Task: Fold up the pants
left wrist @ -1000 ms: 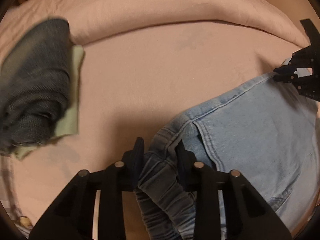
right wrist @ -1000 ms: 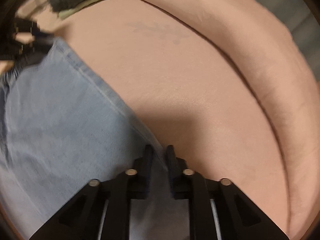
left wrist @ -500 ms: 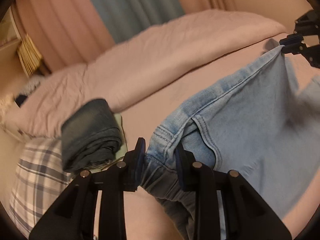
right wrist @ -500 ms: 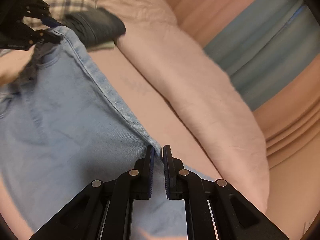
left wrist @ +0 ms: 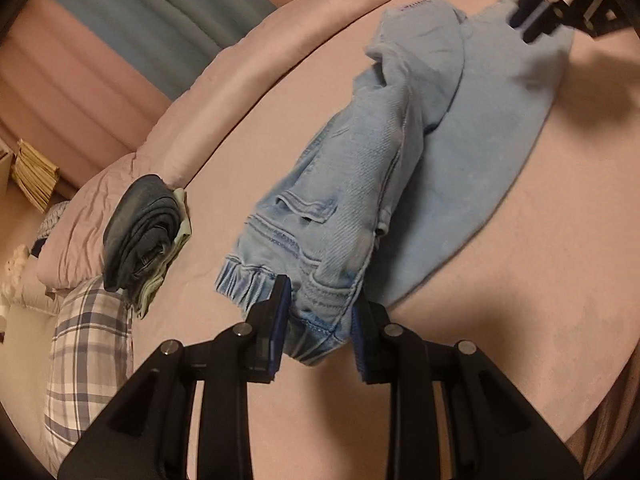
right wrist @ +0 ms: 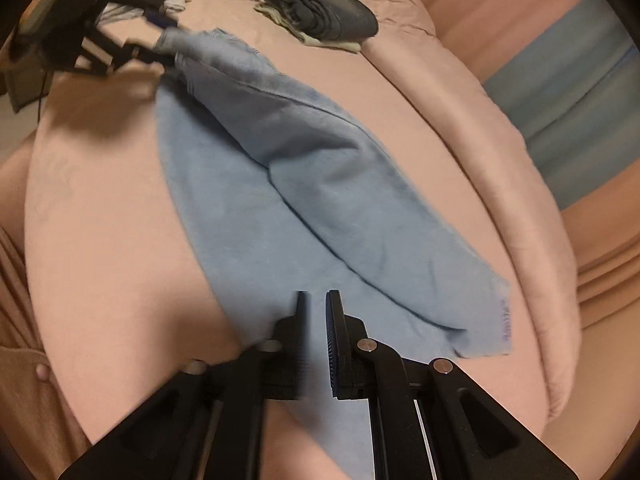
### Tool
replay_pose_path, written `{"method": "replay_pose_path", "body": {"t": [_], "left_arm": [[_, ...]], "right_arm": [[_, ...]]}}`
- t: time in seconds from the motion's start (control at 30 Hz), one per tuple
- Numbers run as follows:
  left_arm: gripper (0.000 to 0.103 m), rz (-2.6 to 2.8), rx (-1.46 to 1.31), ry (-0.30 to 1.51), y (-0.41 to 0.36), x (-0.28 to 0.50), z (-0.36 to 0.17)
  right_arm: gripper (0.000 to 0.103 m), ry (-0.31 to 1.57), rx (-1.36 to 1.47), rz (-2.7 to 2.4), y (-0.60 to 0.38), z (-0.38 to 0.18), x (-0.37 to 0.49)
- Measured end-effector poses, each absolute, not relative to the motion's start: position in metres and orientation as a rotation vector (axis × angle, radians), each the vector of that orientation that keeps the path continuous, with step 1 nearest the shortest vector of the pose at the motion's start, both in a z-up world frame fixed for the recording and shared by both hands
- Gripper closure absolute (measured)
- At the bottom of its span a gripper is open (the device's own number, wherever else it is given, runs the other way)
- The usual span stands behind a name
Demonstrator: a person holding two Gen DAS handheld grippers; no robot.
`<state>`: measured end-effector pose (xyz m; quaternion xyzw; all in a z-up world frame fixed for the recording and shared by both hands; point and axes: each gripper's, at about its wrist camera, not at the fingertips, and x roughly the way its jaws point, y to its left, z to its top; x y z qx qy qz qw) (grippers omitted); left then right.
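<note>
left wrist view: the left gripper [left wrist: 318, 320] sits at the bottom centre of the frame, its fingers [left wrist: 280, 312] spread wide on either side of the cuffed end of the light blue pants [left wrist: 352, 184], not pressing on the cloth. the pants lie across the pink bed [left wrist: 540, 280] from the lower centre up to the upper right, one leg bunched and crumpled on top of the flatter layer. at the upper right edge the right gripper [left wrist: 536, 20] shows over the far end of the pants. at the left of the frame a folded dark denim pile [left wrist: 140, 232] lies on a pale green cloth [left wrist: 176, 240], near a plaid pillow [left wrist: 88, 344] at the lower left.

right wrist view: the right gripper [right wrist: 316, 328] is at the bottom centre, blurred, its fingers [right wrist: 334, 332] narrowly apart over the pants [right wrist: 280, 184] with nothing clamped between them. the left gripper [right wrist: 156, 54] is at the upper left by the pants' far end.
</note>
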<state>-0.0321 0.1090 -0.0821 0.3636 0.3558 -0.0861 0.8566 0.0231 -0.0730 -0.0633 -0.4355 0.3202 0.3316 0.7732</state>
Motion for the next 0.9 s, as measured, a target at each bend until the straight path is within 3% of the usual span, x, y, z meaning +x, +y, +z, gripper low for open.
{"method": "replay_pose_path", "body": {"t": [0.2, 0.4, 0.53, 0.8, 0.9], "left_arm": [[0.075, -0.167, 0.702, 0.737, 0.114, -0.034, -0.071], [0.075, -0.17, 0.671, 0.732, 0.115, -0.036, -0.076], [0.075, -0.178, 0.631, 0.738, 0.122, -0.031, -0.075], [0.074, -0.181, 0.544, 0.767, 0.135, -0.019, -0.076], [0.073, -0.177, 0.503, 0.769, 0.139, -0.017, -0.074]], "right_arm": [[0.094, 0.589, -1.045, 0.768, -0.049, -0.041, 0.067], [0.08, 0.575, -1.309, 0.807, 0.002, -0.052, 0.11], [0.07, 0.7, -1.38, 0.85, 0.02, -0.07, 0.148], [0.07, 0.891, -1.593, 1.046, 0.044, -0.103, 0.157], [0.078, 0.935, -1.625, 1.081, 0.051, -0.107, 0.159]]}}
